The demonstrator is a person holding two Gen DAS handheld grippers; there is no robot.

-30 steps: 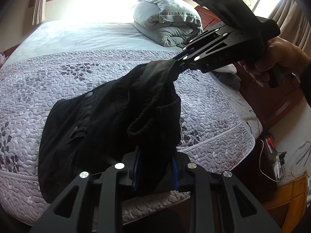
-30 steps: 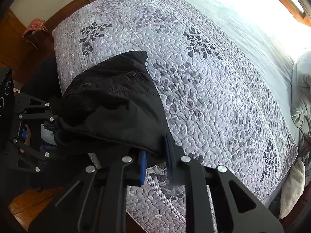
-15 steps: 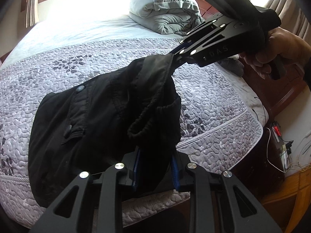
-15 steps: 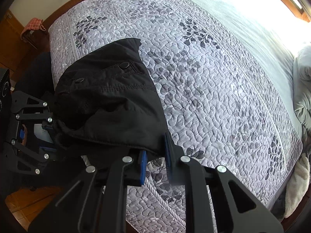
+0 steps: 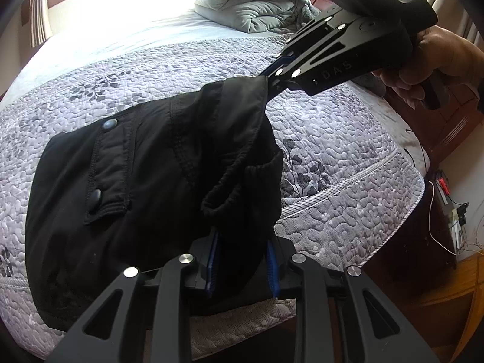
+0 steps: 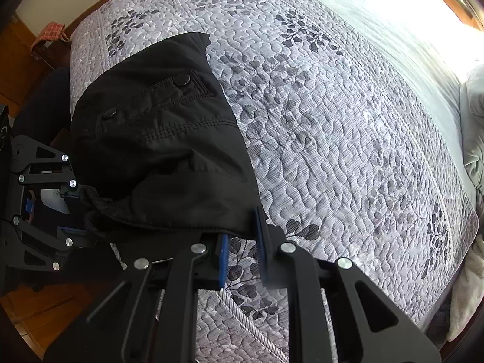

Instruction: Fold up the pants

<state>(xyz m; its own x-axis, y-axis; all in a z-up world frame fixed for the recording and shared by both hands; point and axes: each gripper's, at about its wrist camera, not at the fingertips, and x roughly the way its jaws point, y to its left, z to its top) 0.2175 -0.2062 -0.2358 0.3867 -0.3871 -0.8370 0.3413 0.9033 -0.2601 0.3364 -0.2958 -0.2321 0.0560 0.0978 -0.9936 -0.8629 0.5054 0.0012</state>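
The black pants (image 5: 145, 187) swallow the tips of the left gripper (image 5: 242, 267), so how its blue pads bite cannot be made out. The right gripper (image 6: 240, 249) has its fingers (image 6: 262, 243) partly buried under the pants' hem. The hand (image 5: 435, 57) on the right gripper is cut off at the left wrist view's edge. The window end of the bed (image 6: 348, 121) washes out to white. The clutter of wires (image 5: 453, 211) on the floor is too small to tell.
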